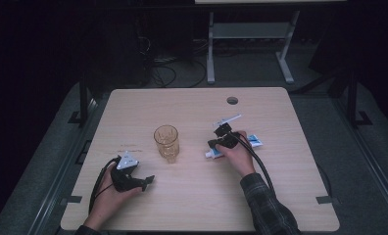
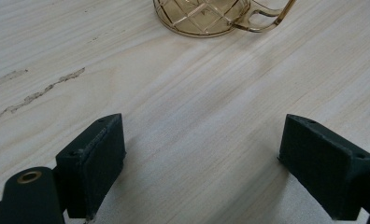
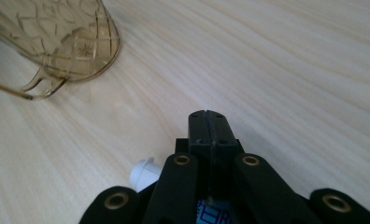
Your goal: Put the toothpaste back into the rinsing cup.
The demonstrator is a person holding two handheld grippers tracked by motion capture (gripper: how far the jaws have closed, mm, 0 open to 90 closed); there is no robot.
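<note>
An amber cut-glass mug (image 1: 166,142) stands upright in the middle of the wooden table (image 1: 197,205). Its base and handle show in the left gripper view (image 2: 202,16) and in the right gripper view (image 3: 57,37). My left gripper (image 1: 147,182) rests low at the front left, its jaws wide apart over bare wood (image 2: 216,163). My right gripper (image 1: 211,144) is shut, jaw faces pressed flush together (image 3: 207,116), pointing toward the mug. A white and blue toothpaste tube (image 1: 216,152) lies under it, white cap (image 3: 143,173) peeking out below the jaws.
A round cable hole (image 1: 232,100) sits near the table's far edge. A slim white piece (image 1: 230,119) shows just beyond the right gripper; I cannot tell what it is. Table legs and cables stand on the dark floor behind.
</note>
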